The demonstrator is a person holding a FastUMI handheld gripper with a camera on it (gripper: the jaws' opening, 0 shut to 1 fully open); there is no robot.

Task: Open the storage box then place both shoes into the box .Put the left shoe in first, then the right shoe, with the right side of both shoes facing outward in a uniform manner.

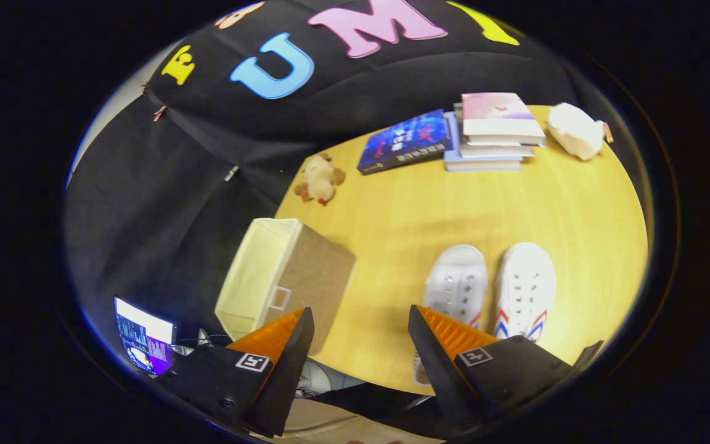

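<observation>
Staged recording booth, not a lived-in room: black cloth wall (164,203) behind a round wooden table (404,228) set with props, stacked books (490,132), a small plush toy (320,179), and a lit monitor (143,342) below.

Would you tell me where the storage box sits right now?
In the gripper view, the storage box sits at the table's edge, just ahead of one finger of the open gripper, across from the two white shoes.

One round wooden table (404,216) holds two white shoes (457,280) (526,287), one fabric storage box (296,271), one small plush toy (320,179), one white soft item (575,131), and about four books (490,132). One gripper (361,327), two fingers spread apart.
</observation>
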